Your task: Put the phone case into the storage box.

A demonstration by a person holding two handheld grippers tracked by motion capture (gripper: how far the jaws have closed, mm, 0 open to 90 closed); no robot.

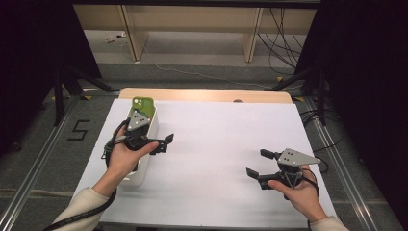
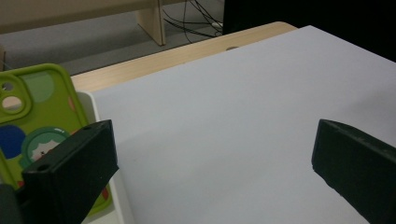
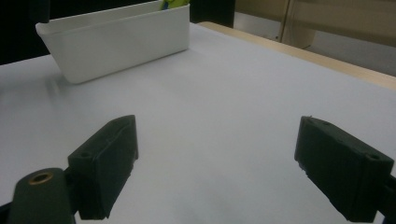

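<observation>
A green phone case with cartoon art stands upright at the far end of a white bin on the table's left side. In the left gripper view the phone case sits just left of the bin's rim. My left gripper hovers at the bin's right wall, pointing right over the white sheet; its jaws stand wide open and empty around the gap. My right gripper rests low at the front right, open and empty, facing the bin with the phone case peeking above it.
A white sheet covers the wooden table, whose bare far edge shows beyond it. Tripod legs and cables lie on the floor past the table.
</observation>
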